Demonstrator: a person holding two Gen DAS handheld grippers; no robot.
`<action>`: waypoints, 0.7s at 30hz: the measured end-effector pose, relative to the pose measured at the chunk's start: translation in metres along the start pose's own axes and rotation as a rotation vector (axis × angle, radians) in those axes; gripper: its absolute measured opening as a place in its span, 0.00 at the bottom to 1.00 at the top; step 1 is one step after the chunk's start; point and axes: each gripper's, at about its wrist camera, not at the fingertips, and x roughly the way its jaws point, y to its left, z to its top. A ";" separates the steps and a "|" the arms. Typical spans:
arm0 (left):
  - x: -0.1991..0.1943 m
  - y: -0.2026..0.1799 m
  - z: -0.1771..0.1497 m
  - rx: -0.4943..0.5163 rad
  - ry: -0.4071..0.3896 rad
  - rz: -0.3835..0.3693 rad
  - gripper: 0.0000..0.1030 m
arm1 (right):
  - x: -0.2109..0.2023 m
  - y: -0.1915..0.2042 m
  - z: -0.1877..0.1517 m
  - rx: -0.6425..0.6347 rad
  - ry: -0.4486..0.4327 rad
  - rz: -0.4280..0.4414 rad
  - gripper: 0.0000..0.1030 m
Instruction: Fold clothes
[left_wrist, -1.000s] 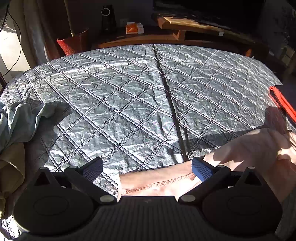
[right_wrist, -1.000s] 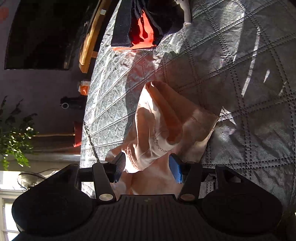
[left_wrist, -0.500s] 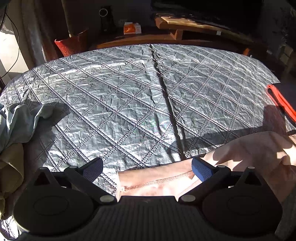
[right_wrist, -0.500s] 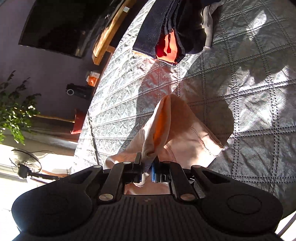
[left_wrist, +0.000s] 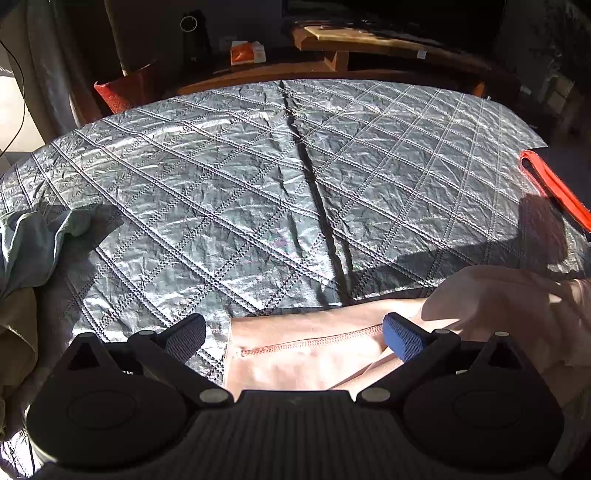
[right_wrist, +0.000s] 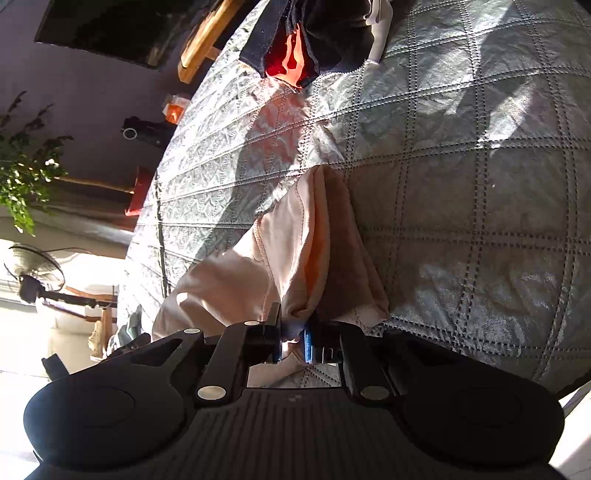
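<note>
Our right gripper (right_wrist: 293, 341) pinches a bunched fold of the pink garment (right_wrist: 295, 251), which lies near us on the silver quilted cover (left_wrist: 258, 192). Our left gripper (left_wrist: 293, 332) spreads wide above the garment's stitched hem (left_wrist: 306, 343), gripping nothing.

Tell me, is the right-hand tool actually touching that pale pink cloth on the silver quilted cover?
Touching. In the right wrist view, the right tool is pinched shut on a bunched fold of the pale pink cloth, which rises straight from between its pads.
</note>
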 end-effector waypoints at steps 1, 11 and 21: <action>0.000 0.000 0.000 0.000 0.000 0.002 0.99 | 0.001 0.003 0.002 -0.057 0.006 -0.075 0.15; 0.000 0.005 0.001 -0.008 -0.003 0.011 0.99 | 0.000 0.060 -0.009 -0.478 0.021 -0.395 0.43; -0.008 0.034 -0.004 -0.010 0.010 0.067 0.99 | -0.015 0.142 -0.062 -0.942 -0.135 -0.447 0.55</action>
